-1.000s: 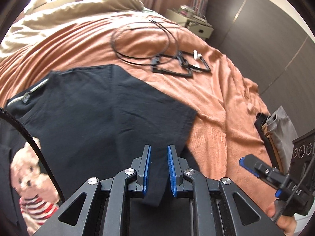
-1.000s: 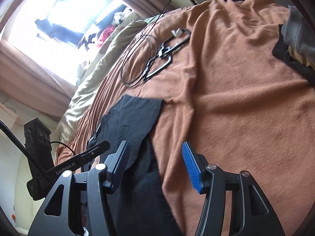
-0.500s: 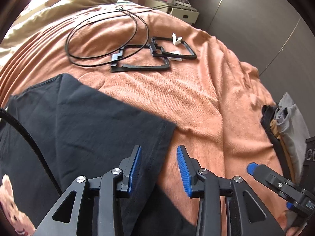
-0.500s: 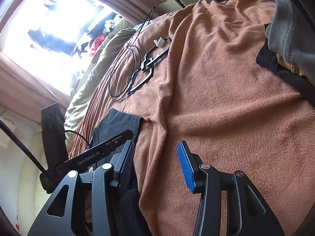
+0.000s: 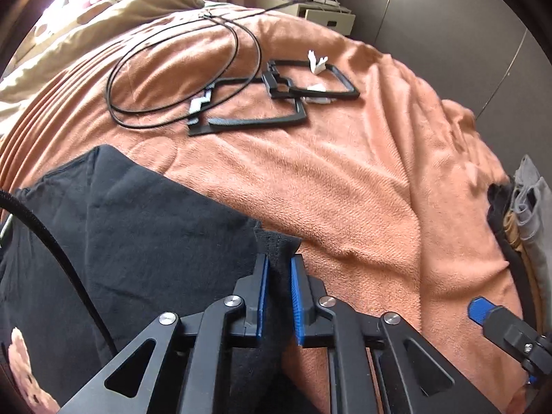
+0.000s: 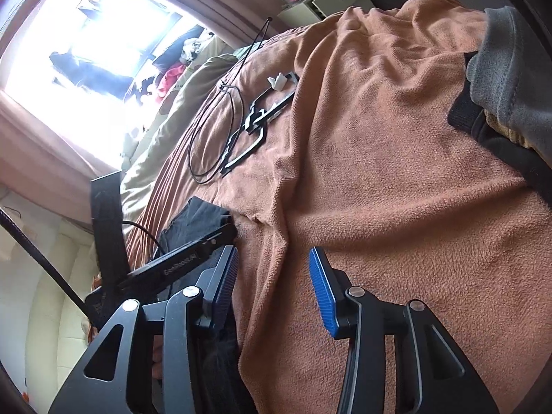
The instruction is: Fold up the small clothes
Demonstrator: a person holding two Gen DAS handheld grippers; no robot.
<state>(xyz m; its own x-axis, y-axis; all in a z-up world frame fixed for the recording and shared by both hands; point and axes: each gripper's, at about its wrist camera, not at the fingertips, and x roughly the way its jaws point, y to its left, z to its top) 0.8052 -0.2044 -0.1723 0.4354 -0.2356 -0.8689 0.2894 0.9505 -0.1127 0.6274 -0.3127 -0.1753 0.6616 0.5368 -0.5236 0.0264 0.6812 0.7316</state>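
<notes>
A black T-shirt (image 5: 145, 241) with a bear print (image 5: 24, 362) lies on the orange blanket (image 5: 345, 189). My left gripper (image 5: 277, 262) is at the shirt's right corner. Its jaws are closing, and the blue pads pinch a raised fold of the hem. In the right wrist view the same shirt (image 6: 200, 214) shows at the left. My right gripper (image 6: 272, 258) hovers over the blanket just right of the shirt's edge. Its jaws are closing slowly, still wide apart, with nothing between the pads.
A black cable loop (image 5: 172, 79), black plastic frames (image 5: 276, 103) and white clips (image 5: 316, 62) lie farther up the bed. A pile of grey and black clothes (image 6: 500, 79) sits at the right edge. A beige duvet (image 5: 86, 27) and a nightstand (image 5: 310, 10) stand beyond.
My left gripper moved right across the shirt to its corner, opened, then closed on the hem. My right gripper's jaws narrowed a little; it stayed nearly in place.
</notes>
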